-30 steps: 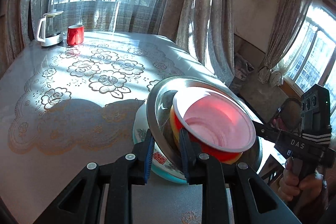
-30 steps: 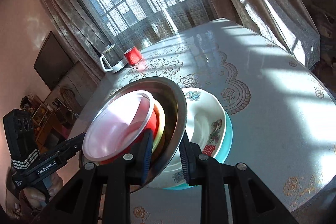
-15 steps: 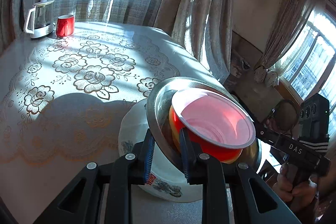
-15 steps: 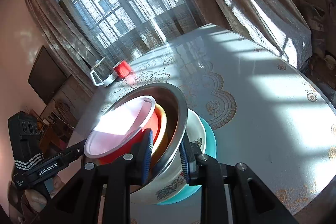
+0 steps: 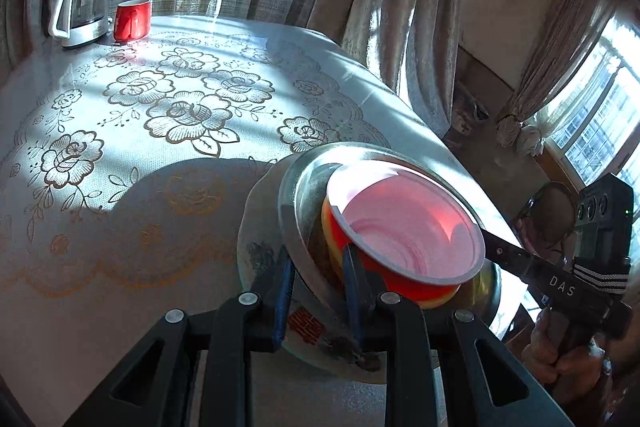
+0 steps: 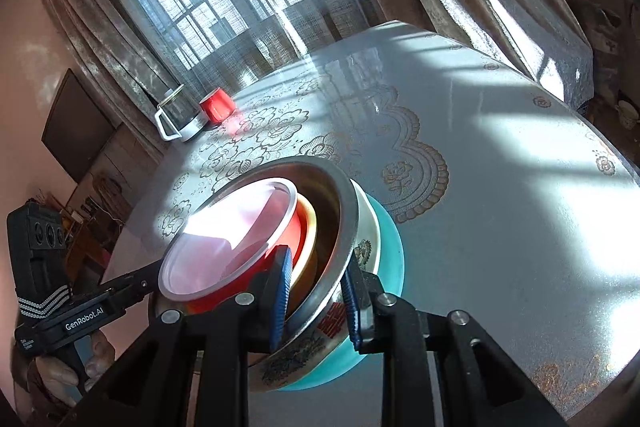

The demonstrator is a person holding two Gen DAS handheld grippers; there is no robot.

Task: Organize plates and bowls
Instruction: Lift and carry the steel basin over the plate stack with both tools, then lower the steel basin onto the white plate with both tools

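- The left gripper has its jaws clamped on the rim of the steel bowl, one blue pad outside the wall and one inside.
- The right gripper has its jaws closed on the opposite side of the same rim, so the steel bowl is carried between the two hands, tilted toward the left gripper's side.
- Inside the steel bowl sits a yellow bowl, and inside that a red bowl with a pale rim; this nesting of three looks finished.
- Directly beneath the steel bowl lies a white patterned plate, itself on a teal plate; both rest on the desk.
- The steel bowl's underside seems to be at or just above the white patterned plate; I cannot tell whether it already touches.
- By my reading, most of the sorting is done: all the dishes in view are gathered in one pile near the desk's near edge.
- What remains, I judge, is to settle the steel bowl level on the white patterned plate and let go with both jaws.
- Far from the steel bowl, at the window side of the desk, stand a glass kettle and a red mug, just beside each other and apart from the pile.
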